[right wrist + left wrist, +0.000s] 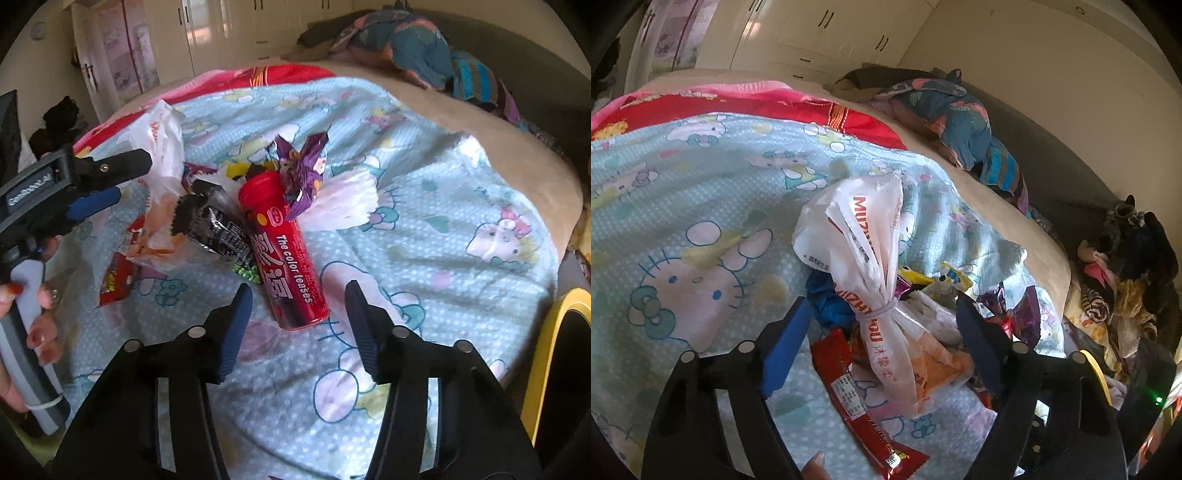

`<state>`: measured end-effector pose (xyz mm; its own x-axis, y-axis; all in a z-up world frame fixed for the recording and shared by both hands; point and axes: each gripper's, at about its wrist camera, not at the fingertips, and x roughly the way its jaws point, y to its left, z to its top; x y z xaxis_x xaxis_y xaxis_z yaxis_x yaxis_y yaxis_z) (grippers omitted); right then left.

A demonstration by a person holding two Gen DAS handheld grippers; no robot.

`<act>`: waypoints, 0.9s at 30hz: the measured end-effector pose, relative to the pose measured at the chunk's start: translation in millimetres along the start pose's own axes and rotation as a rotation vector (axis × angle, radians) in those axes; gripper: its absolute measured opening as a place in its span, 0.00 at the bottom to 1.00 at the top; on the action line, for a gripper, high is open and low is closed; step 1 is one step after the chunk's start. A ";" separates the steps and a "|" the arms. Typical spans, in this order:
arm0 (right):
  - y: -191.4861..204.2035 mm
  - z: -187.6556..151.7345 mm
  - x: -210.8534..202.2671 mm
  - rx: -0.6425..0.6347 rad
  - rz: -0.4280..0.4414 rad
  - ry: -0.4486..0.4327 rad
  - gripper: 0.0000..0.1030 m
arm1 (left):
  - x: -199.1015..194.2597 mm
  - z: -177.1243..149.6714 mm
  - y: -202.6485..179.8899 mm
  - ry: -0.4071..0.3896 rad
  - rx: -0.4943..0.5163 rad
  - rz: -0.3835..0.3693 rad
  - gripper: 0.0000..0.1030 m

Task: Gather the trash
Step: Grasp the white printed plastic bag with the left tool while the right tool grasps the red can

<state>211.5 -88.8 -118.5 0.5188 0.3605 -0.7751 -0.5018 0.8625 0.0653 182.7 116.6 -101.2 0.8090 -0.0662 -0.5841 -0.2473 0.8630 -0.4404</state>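
Observation:
A pile of trash lies on a light blue Hello Kitty blanket (424, 206). My left gripper (882, 310) is open, its blue fingers either side of a knotted white plastic bag (871, 258) with red lettering. A long red snack wrapper (860, 402) lies under it. My right gripper (299, 299) is open just in front of a red candy tube (284, 251) that lies flat. A purple wrapper (303, 170), a black wrapper (218, 229) and white tissue (347, 199) lie around the tube. The left gripper (110, 181) also shows in the right wrist view, by the white bag (162, 147).
A yellow-rimmed bin (554, 354) stands at the bed's right edge. Folded clothes (413, 48) lie at the far side of the bed. A heap of clothes (1126, 280) lies beside the bed. White wardrobes (207, 33) stand behind.

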 end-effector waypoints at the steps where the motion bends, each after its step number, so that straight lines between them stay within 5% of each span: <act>1: -0.3 0.6 3.2 0.003 0.006 0.010 0.40 | 2.2 0.2 0.1 0.005 -0.002 -0.001 0.71; 11: -0.3 -1.6 6.8 0.022 0.054 0.029 0.29 | 23.0 -3.0 3.6 0.085 -0.050 0.000 0.56; 20: -14.9 -13.7 -16.5 0.110 0.097 -0.026 0.27 | 16.4 -18.3 -13.8 0.102 0.036 0.012 0.55; 27: -19.7 -26.6 -41.7 0.126 0.091 -0.079 0.27 | 11.0 -25.7 -19.8 0.115 0.056 0.056 0.34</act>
<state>181.4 -130.2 -104.2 0.5308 0.4615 -0.7108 -0.4608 0.8611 0.2150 182.8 85.9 -116.5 0.7273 -0.0712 -0.6826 -0.2580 0.8933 -0.3681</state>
